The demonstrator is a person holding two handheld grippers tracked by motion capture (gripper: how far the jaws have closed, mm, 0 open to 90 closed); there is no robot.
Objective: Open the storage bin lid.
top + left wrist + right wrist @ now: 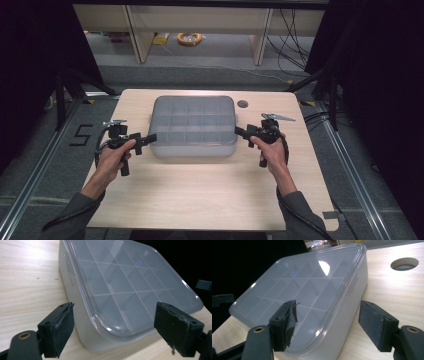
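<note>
A translucent grey compartment box (193,125) with a clear lid lies shut in the middle of the wooden table (200,190). My left gripper (145,141) is at the box's near left corner, held level and pointing at it. In the left gripper view the box (120,282) has its corner between the two black pads (61,332) of that gripper (113,306), which stand wide apart and clear of it. My right gripper (242,133) is at the box's right side. Its jaws (328,303) are open around the corner of the box (312,287) without touching.
A round hole (242,104) is cut in the table behind the box's right corner, also seen in the right gripper view as the hole (404,263). Bare tabletop lies in front of the box. Cables and a yellow coil (189,38) lie on the floor beyond.
</note>
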